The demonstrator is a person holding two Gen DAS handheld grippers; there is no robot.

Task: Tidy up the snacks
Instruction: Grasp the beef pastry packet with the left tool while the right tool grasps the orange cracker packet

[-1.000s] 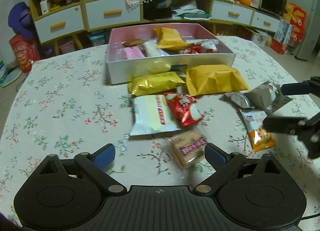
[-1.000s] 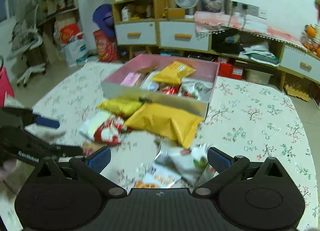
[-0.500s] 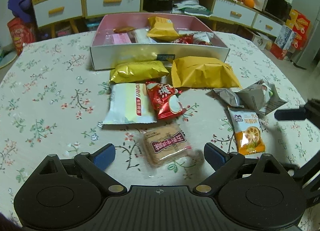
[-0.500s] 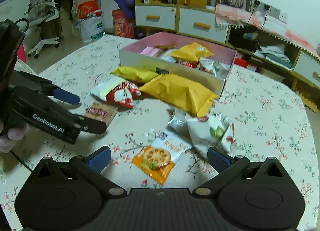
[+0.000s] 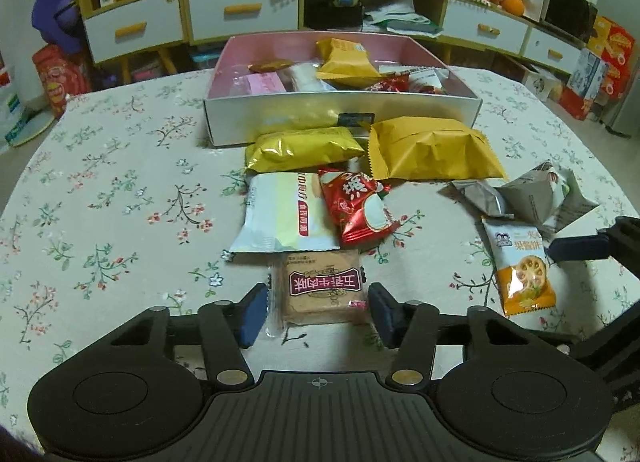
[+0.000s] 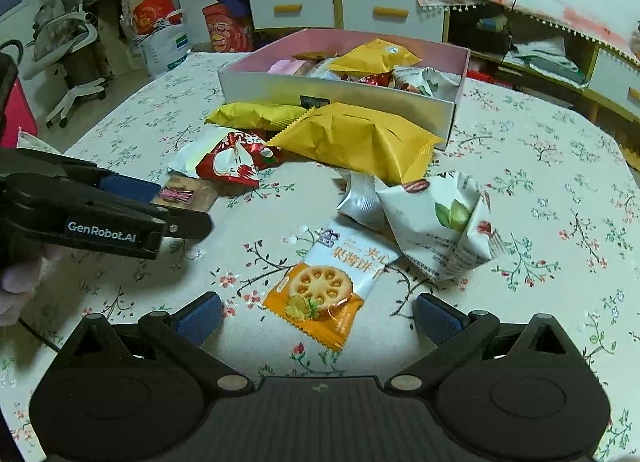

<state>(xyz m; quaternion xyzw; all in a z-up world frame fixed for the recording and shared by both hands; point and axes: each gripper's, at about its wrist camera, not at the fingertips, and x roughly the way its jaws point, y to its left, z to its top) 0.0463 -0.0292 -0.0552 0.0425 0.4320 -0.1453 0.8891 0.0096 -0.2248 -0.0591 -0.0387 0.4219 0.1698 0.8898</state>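
Brown square biscuit packet [image 5: 323,286] sits between the closing left gripper [image 5: 318,312] jaws, pads not quite pressing; right gripper [image 6: 318,316] gapes over the orange-white cookie sachet [image 6: 325,284].

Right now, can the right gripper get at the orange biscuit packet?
Probably yes. The right gripper hangs open just short of the orange biscuit packet, nothing lies over the packet, and the left gripper is off to the side.
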